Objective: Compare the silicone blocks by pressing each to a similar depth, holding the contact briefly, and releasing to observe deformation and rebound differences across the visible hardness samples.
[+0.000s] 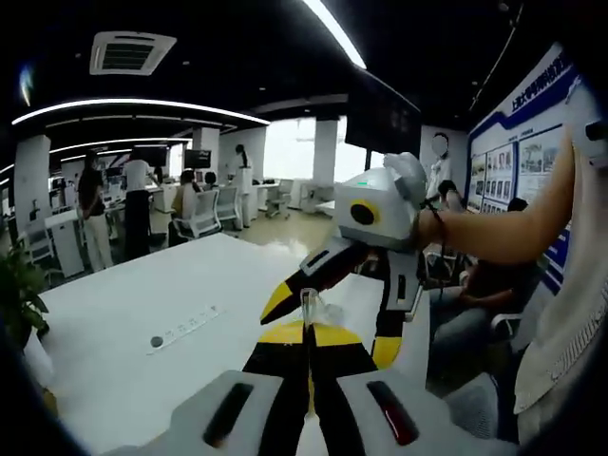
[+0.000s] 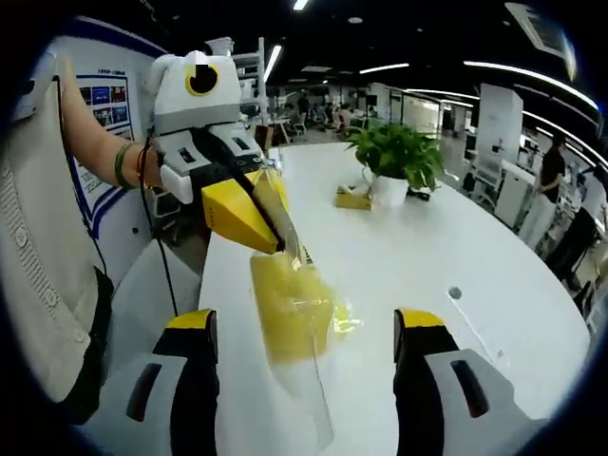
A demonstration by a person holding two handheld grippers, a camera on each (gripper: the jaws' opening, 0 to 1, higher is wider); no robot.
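A clear, thin silicone block hangs tilted above the white table; it looks yellowish where the jaws show through it. My left gripper is shut on it, and its clear edge sticks up between the yellow and black jaws. In the right gripper view the left gripper comes in from the upper left, pinching the block's top. My right gripper stands open, one jaw on each side of the block and apart from it. In the left gripper view the right gripper faces me, its yellow tips spread around the block.
A potted plant stands further along the table with a yellow thing beside it. A round port is set in the tabletop. A person sits by the table's edge; others stand in the office behind. A poster wall is close.
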